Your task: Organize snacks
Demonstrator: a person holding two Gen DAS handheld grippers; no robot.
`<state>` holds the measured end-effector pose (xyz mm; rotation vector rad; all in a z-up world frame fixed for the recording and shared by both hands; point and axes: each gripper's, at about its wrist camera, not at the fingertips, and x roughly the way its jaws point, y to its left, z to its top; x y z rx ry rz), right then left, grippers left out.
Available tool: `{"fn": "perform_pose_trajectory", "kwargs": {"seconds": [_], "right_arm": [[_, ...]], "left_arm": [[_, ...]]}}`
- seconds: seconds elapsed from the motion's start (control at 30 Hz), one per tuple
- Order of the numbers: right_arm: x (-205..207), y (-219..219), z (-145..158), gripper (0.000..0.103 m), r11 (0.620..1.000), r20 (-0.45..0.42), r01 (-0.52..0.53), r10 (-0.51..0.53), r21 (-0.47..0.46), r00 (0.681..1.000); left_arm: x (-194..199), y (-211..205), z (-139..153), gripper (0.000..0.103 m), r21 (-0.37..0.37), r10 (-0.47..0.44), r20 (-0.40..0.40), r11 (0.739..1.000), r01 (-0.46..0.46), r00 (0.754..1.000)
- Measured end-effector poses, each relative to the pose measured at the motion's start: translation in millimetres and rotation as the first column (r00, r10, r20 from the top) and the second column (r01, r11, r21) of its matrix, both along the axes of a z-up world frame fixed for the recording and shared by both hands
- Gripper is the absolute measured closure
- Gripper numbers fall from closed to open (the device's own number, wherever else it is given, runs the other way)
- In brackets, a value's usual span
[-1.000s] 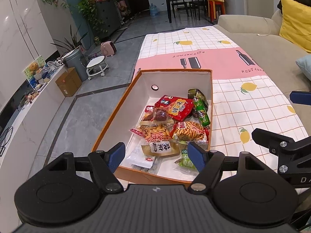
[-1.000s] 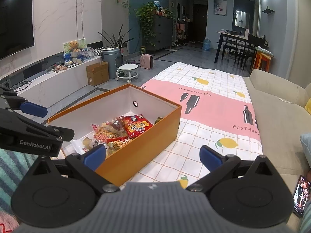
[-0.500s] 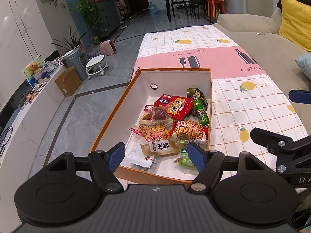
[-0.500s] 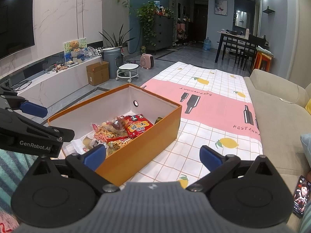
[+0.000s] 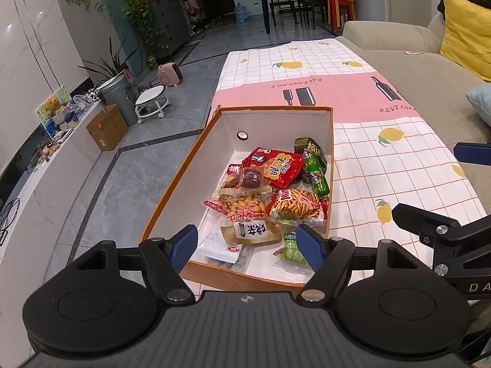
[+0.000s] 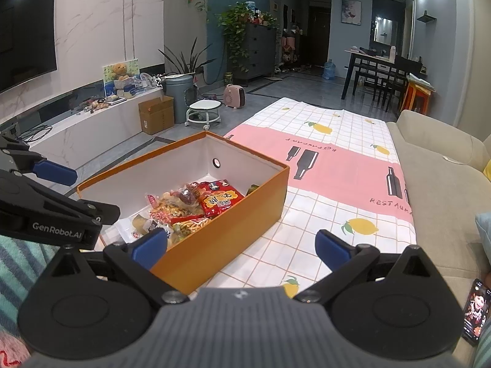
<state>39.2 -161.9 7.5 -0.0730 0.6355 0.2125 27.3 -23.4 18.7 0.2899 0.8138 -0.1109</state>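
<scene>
Orange box [image 5: 167, 211] holds all visible snacks [image 5: 270, 196].
Left claw [image 5: 247, 247] and right claw [image 6: 242, 250] hover wide, empty; sorting apparently complete.

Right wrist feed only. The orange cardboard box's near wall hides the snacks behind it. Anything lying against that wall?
Observer: Yes, a long green packet lies along that wall of the orange cardboard box.
Operator: Near corner?
Observer: A light green pouch, partly behind a fingertip of the left gripper.
Operator: Anything between its pads?
Observer: No, the jaws stand open and empty.
</scene>
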Motion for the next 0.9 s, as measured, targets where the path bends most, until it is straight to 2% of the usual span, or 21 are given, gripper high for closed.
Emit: {"fn": "perform_pose_trajectory", "kwargs": {"seconds": [0.9], "right_arm": [[1.1, -2.3, -6.1, 0.004, 1.0, -0.015, -0.014, 0.014, -0.003, 1.0]], "left_arm": [[-2.5, -2.7, 2.6, 0.017, -0.035, 0.01, 0.0, 0.999, -0.01, 1.0]]}}
